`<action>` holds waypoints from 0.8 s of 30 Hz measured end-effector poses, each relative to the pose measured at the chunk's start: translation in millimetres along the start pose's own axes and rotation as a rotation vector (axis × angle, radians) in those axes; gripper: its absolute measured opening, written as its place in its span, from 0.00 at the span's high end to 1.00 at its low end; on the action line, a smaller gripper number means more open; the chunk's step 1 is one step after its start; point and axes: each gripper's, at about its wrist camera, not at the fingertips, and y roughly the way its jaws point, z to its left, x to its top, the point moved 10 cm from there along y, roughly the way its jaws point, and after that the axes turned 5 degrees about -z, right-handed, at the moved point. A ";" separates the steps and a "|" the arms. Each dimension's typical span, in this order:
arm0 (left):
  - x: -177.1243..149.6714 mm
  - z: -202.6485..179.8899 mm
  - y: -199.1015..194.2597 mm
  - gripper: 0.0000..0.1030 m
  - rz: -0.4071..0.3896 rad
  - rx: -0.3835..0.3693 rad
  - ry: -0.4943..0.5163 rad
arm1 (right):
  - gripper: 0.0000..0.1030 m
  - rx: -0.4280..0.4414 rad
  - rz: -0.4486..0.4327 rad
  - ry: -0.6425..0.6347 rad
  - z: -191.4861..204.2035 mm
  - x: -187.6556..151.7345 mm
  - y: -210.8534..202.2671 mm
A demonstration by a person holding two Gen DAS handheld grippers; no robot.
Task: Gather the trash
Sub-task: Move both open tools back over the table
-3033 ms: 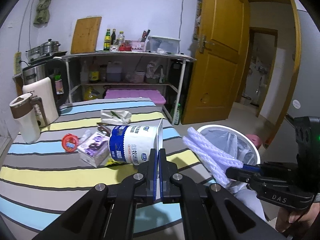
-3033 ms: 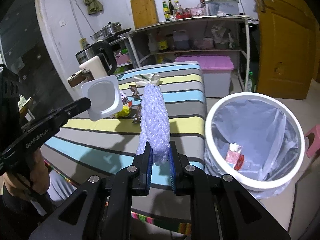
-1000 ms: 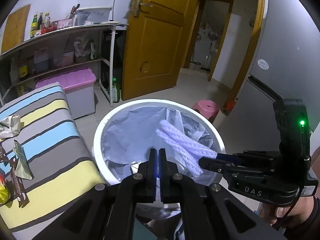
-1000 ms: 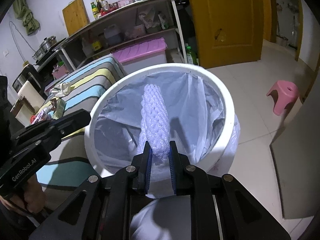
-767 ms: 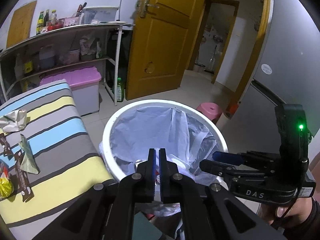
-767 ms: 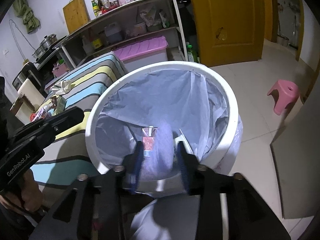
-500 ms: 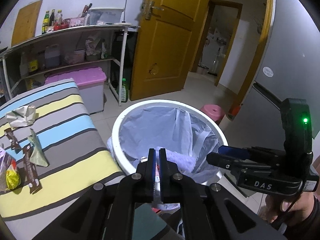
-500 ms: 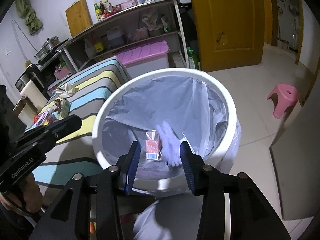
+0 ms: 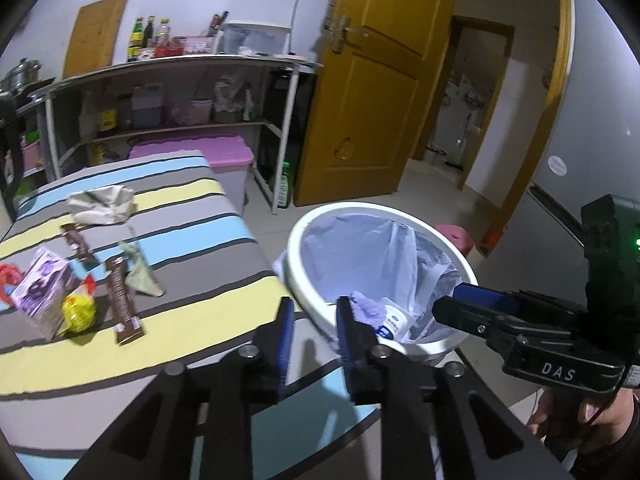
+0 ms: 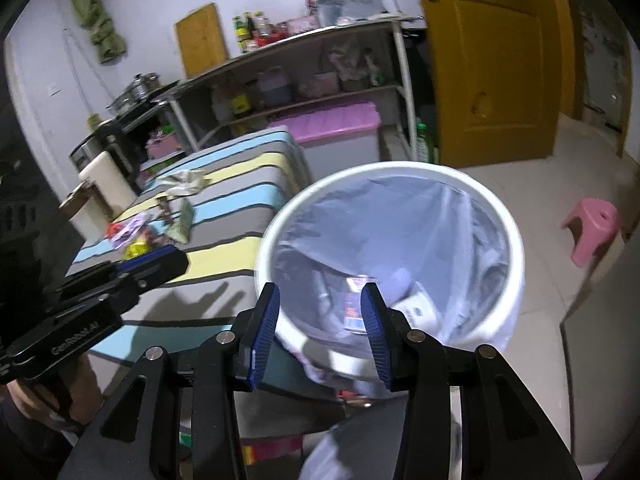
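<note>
The left gripper (image 9: 312, 330) is opening with nothing between its blue-padded fingers (image 9: 285, 334), which are hovering over the edge of the striped grey, yellow and blue table (image 9: 192, 240); the round white trash bin lined with a pale plastic bag (image 9: 304, 300) is sitting just ahead and to their right. The right gripper (image 10: 318, 330) is also opening and gripping nothing, its fingers (image 10: 374, 330) framing the bin's near rim. Beyond them, at the bin's bottom, the lilac foam net sleeve (image 10: 400, 280) and the white and blue yogurt cup (image 10: 418, 306) are lying, while wrappers and a purple carton (image 9: 40, 284) are lying on the table, left of the left fingers.

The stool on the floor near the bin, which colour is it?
Pink. The stool shows best in the right wrist view.
</note>
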 end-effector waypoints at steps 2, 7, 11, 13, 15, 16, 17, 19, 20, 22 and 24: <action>-1.9 6.7 -5.9 0.73 -0.008 0.016 -0.011 | 0.56 0.012 0.001 -0.019 8.7 -0.5 1.8; -9.0 27.8 -19.7 0.73 -0.019 0.071 -0.036 | 0.56 0.047 0.023 -0.035 27.8 -5.4 9.9; -14.2 45.0 -30.6 0.73 -0.034 0.110 -0.052 | 0.56 0.076 0.041 -0.061 46.2 -10.2 14.9; -16.6 53.3 -36.2 0.73 -0.043 0.120 -0.067 | 0.56 0.089 0.045 -0.080 57.4 -11.3 17.0; -19.0 62.6 -42.1 0.73 -0.047 0.136 -0.079 | 0.56 0.106 0.050 -0.097 67.6 -11.5 20.2; -20.5 65.8 -45.2 0.73 -0.051 0.146 -0.082 | 0.56 0.111 0.050 -0.104 70.7 -11.7 21.0; -20.9 69.3 -47.7 0.73 -0.056 0.155 -0.084 | 0.55 0.116 0.049 -0.119 76.5 -11.6 22.6; -22.4 77.0 -53.2 0.72 -0.062 0.170 -0.090 | 0.49 0.126 0.040 -0.158 88.2 -11.6 24.8; -23.3 80.5 -54.8 0.73 -0.059 0.176 -0.093 | 0.45 0.133 0.035 -0.174 93.5 -11.3 26.0; -25.9 88.1 -58.0 0.72 -0.054 0.184 -0.101 | 0.45 0.155 0.048 -0.194 104.2 -13.6 30.8; -27.8 99.6 -62.4 0.73 -0.056 0.218 -0.111 | 0.45 0.175 0.060 -0.184 109.8 -15.7 35.6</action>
